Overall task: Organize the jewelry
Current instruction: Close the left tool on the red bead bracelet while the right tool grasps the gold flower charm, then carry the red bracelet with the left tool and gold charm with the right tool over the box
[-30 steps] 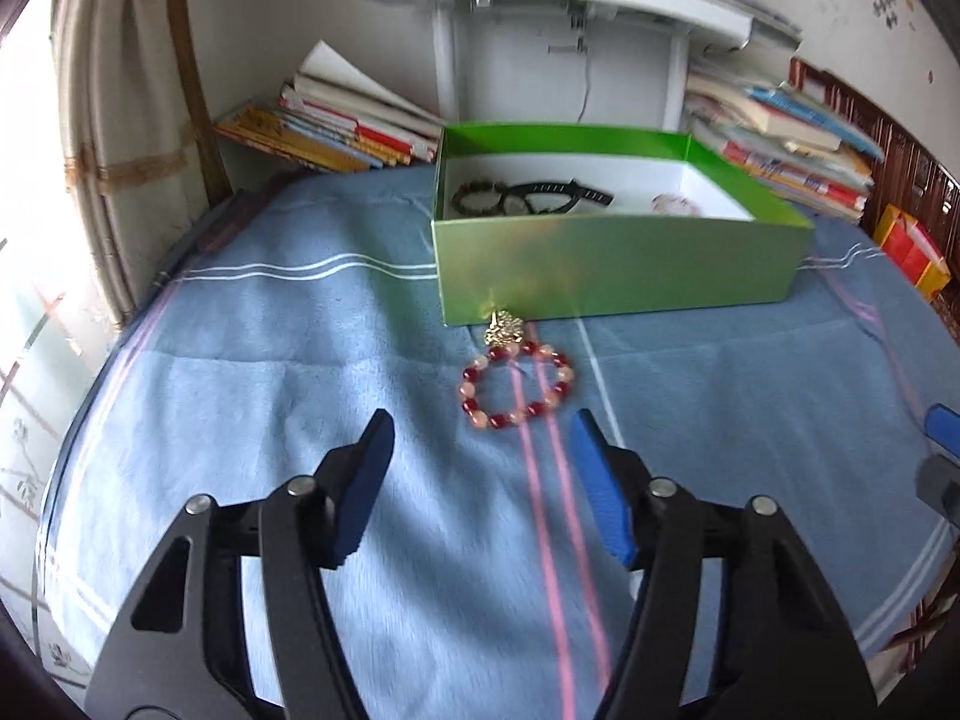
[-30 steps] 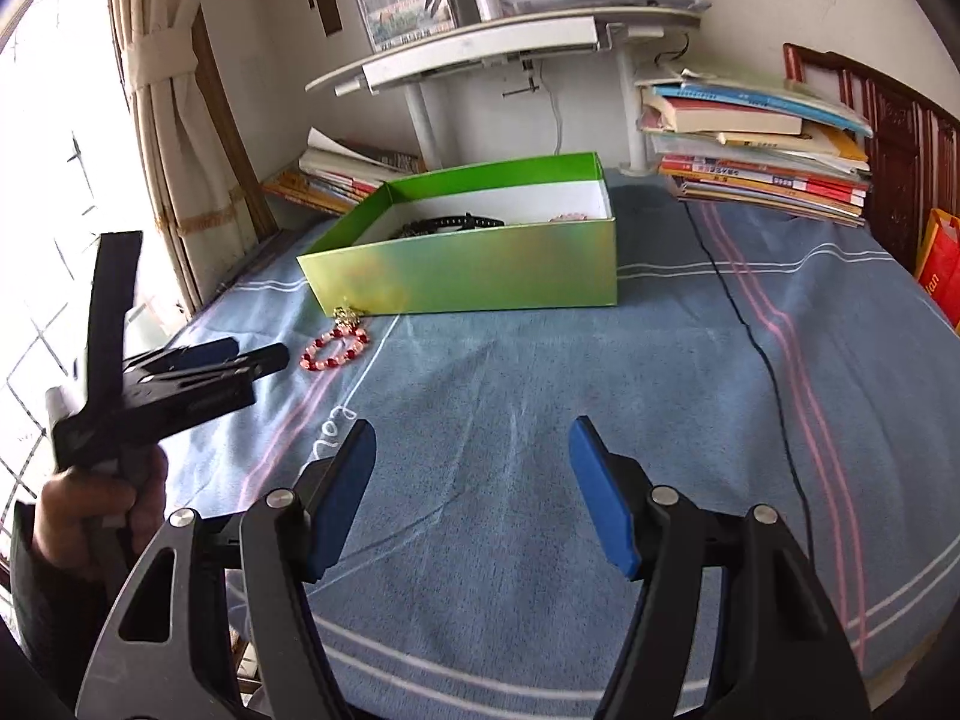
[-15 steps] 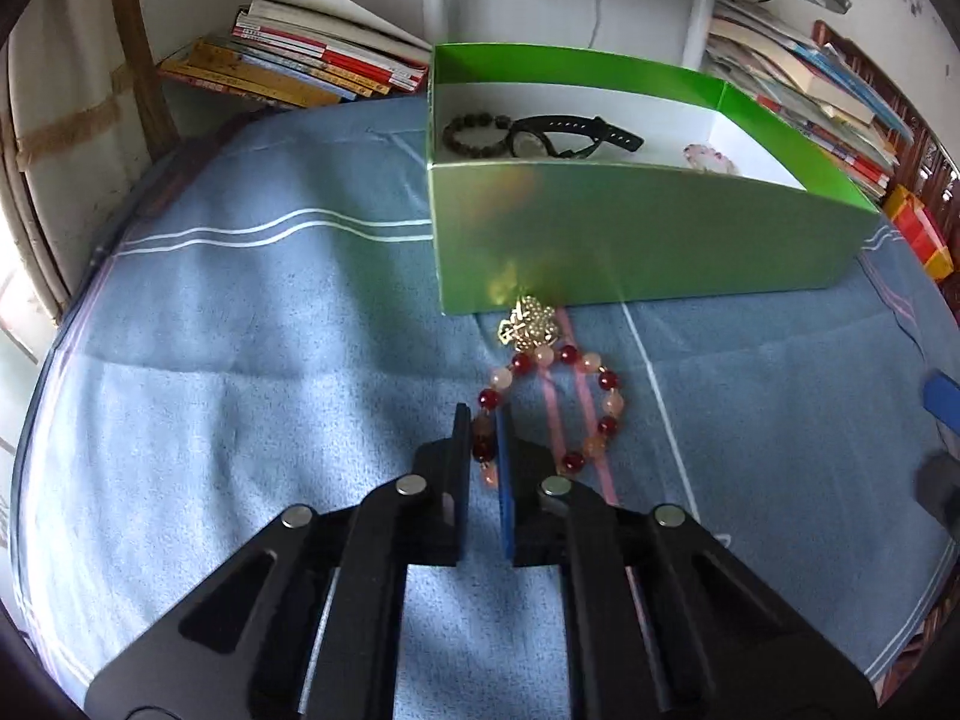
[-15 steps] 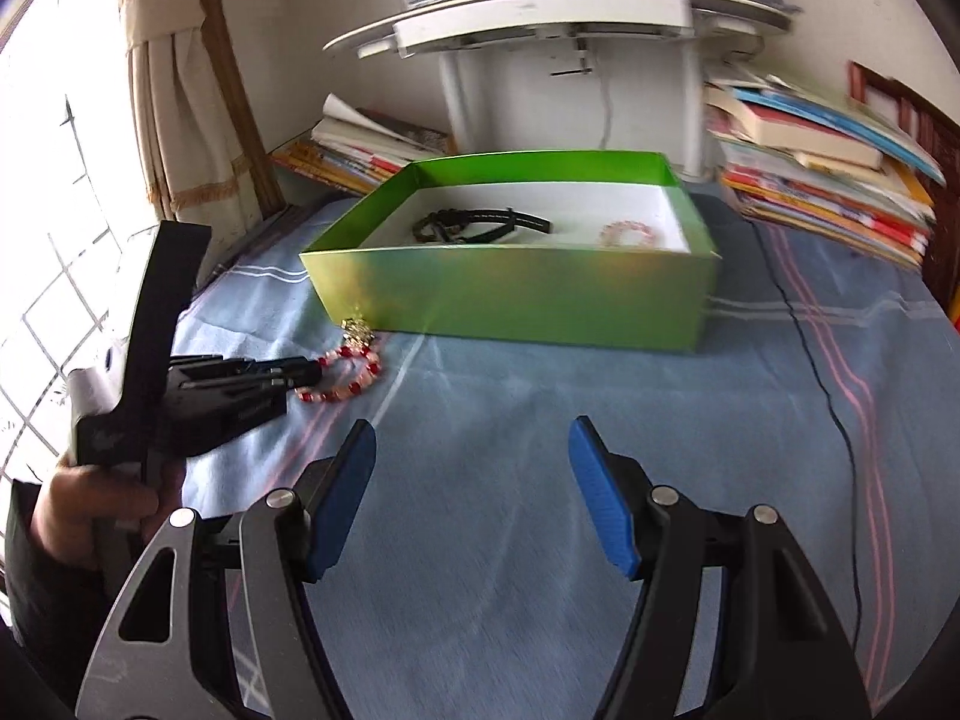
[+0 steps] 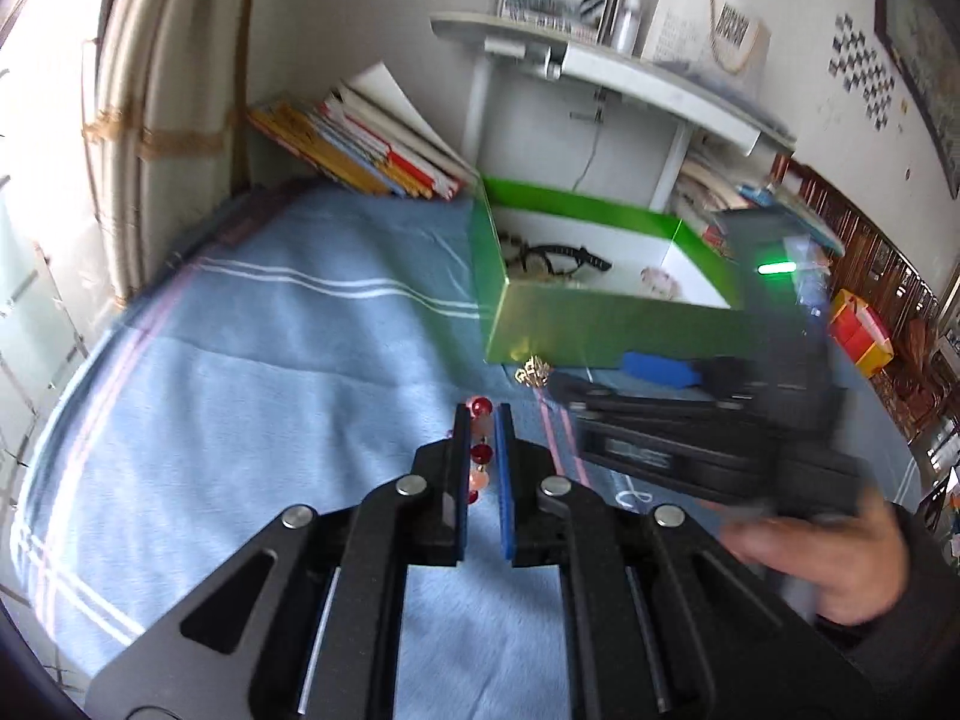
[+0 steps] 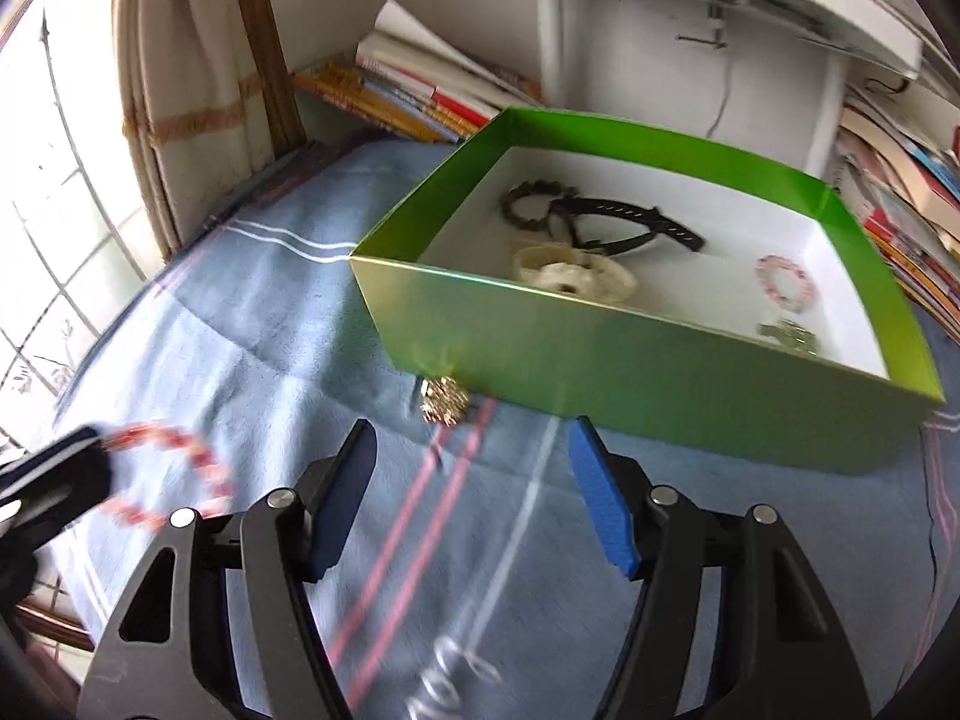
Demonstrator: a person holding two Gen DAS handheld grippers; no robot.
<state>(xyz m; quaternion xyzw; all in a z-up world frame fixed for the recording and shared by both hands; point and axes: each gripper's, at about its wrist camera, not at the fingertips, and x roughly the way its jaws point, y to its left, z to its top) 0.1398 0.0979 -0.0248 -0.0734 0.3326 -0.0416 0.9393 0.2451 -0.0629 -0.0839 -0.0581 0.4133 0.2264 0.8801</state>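
My left gripper (image 5: 482,414) is shut on a red and peach bead bracelet (image 5: 480,455) and holds it above the blue cloth; the bracelet shows blurred at the left of the right wrist view (image 6: 174,468). A gold ornament (image 6: 444,402) lies on the cloth against the front wall of the green box (image 6: 600,372); it also shows in the left wrist view (image 5: 534,371). My right gripper (image 6: 474,480) is open and empty, just in front of the gold ornament. The box holds a dark bead bracelet (image 6: 528,204), a black band (image 6: 624,222), a cream piece (image 6: 570,273) and a pink bracelet (image 6: 786,279).
Stacks of books (image 5: 360,144) lie behind the box on the left and more books (image 6: 900,180) on the right. A white shelf unit (image 5: 600,60) stands behind the box. A curtain (image 6: 180,60) hangs at the left by the window.
My left gripper closed on the bead bracelet and lifted it back from the box, leaving the gold ornament on the cloth. My right gripper moved forward and left toward the ornament.
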